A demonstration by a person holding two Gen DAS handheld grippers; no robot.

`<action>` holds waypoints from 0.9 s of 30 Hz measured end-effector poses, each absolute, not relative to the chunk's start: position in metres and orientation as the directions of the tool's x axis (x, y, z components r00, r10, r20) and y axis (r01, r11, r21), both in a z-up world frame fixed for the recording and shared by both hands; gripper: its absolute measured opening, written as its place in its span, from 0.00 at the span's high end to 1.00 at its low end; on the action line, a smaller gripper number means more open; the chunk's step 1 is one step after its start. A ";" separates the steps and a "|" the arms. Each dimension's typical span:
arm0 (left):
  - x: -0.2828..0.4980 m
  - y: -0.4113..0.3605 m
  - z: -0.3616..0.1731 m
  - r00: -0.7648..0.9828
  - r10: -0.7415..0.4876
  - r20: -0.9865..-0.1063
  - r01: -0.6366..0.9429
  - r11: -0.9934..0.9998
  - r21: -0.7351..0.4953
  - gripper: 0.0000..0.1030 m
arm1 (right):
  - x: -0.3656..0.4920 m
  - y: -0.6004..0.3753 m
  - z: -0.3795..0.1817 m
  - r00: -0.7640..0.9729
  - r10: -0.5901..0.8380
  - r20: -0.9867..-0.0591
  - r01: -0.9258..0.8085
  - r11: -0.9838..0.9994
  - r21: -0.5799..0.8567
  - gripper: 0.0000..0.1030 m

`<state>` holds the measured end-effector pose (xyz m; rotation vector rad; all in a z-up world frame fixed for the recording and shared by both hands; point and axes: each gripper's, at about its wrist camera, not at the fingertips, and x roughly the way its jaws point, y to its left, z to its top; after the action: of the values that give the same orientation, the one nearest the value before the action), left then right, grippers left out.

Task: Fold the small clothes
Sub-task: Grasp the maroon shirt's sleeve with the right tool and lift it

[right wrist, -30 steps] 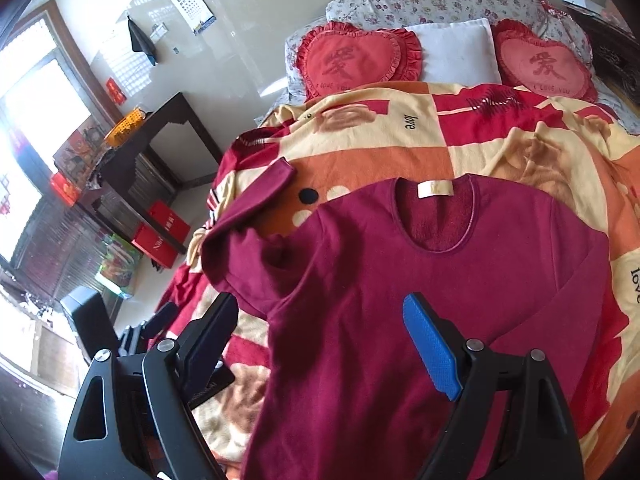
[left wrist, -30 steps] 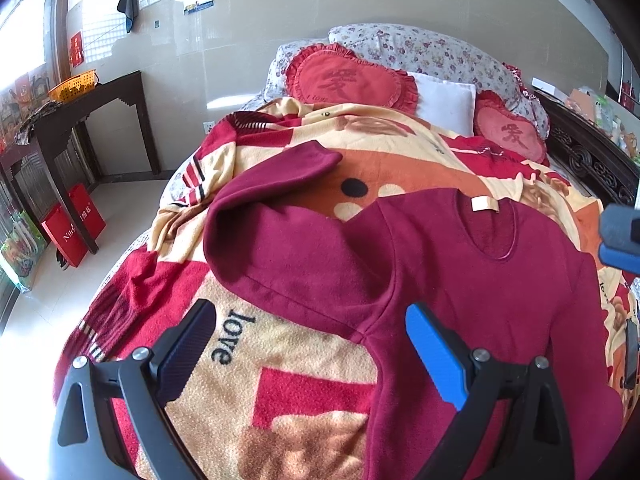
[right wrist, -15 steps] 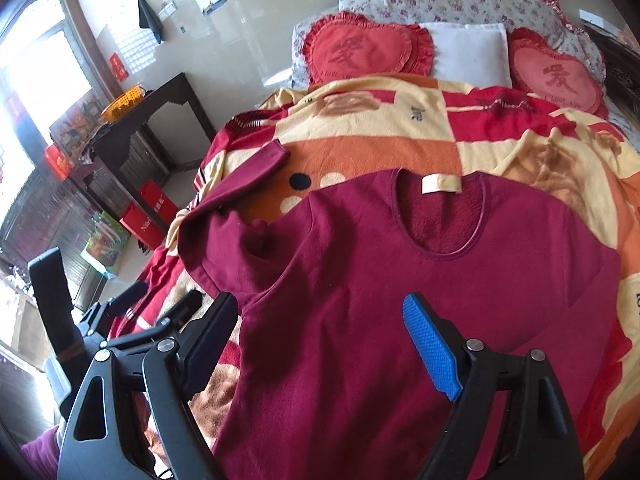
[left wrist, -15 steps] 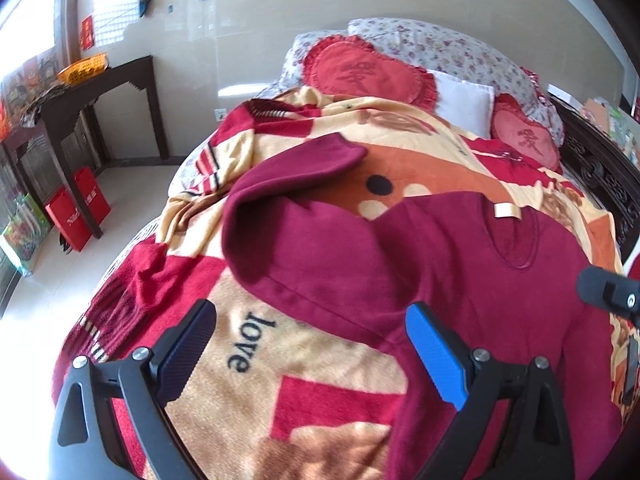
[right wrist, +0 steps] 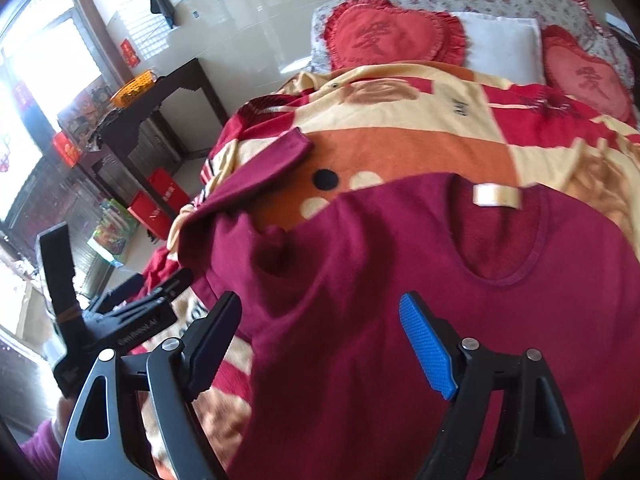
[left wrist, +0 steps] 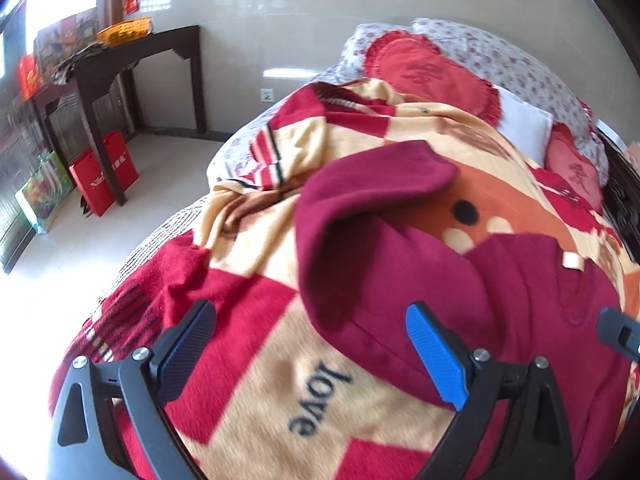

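Note:
A dark red long-sleeved top (right wrist: 420,304) lies face down and spread on the bed, its white neck label (right wrist: 496,195) towards the pillows. Its left sleeve (left wrist: 360,208) bends up and back towards the headboard. My left gripper (left wrist: 310,344) is open and empty, low over the blanket just left of the sleeve's lower edge; it also shows in the right wrist view (right wrist: 132,312). My right gripper (right wrist: 320,340) is open and empty above the top's body; its tip shows in the left wrist view (left wrist: 618,334).
A red, yellow and orange blanket (left wrist: 256,392) covers the bed. Heart-shaped red cushions (right wrist: 394,38) and a white pillow (right wrist: 504,46) lie at the headboard. A dark side table (left wrist: 132,56) with a yellow basket and red bags (left wrist: 106,178) stand on the floor to the left.
Both grippers have moved left and lower towards the bed. The left one has swung off the top's body towards the sleeve and blanket. The top has not moved.

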<state>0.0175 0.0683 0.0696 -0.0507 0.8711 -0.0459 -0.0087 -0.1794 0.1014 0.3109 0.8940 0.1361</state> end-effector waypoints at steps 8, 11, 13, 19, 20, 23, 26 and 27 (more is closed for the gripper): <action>0.050 0.085 0.042 0.601 0.038 -0.799 -0.061 0.998 0.001 0.05 | 0.081 -0.156 0.086 0.601 0.323 -0.731 -0.019 0.920 0.391 0.38; 0.057 0.088 0.031 0.580 0.033 -0.814 -0.052 0.999 0.003 0.05 | 0.115 -0.149 0.076 0.598 0.330 -0.731 -0.004 0.913 0.409 0.38; 0.058 0.091 0.028 0.578 0.013 -0.816 -0.050 0.999 -0.019 0.04 | 0.138 -0.147 0.069 0.591 0.334 -0.735 0.018 0.905 0.425 0.38; 0.056 0.098 0.023 0.585 -0.015 -0.811 -0.044 0.998 -0.050 0.02 | 0.194 -0.145 0.046 0.576 0.359 -0.734 0.084 0.868 0.490 0.42; 0.057 0.098 0.022 0.585 -0.019 -0.811 -0.046 0.997 -0.057 0.02 | 0.199 -0.145 0.044 0.577 0.373 -0.726 0.085 0.857 0.508 0.54; 0.057 0.097 0.022 0.589 -0.012 -0.808 -0.045 0.998 -0.049 0.02 | 0.214 -0.143 0.041 0.583 0.389 -0.713 0.079 0.847 0.526 1.00; 0.055 0.096 0.023 0.596 -0.005 -0.803 -0.044 0.998 -0.040 0.02 | 0.209 -0.144 0.051 0.606 0.380 -0.699 0.051 0.858 0.511 1.00; 0.055 0.095 0.024 0.597 -0.003 -0.802 -0.044 0.998 -0.037 0.02 | 0.202 -0.145 0.060 0.621 0.381 -0.685 0.030 0.862 0.506 1.00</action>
<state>0.0549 0.0947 0.0238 -0.0547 0.9303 0.0239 0.2020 -0.1448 0.0600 0.5076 0.8868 0.2121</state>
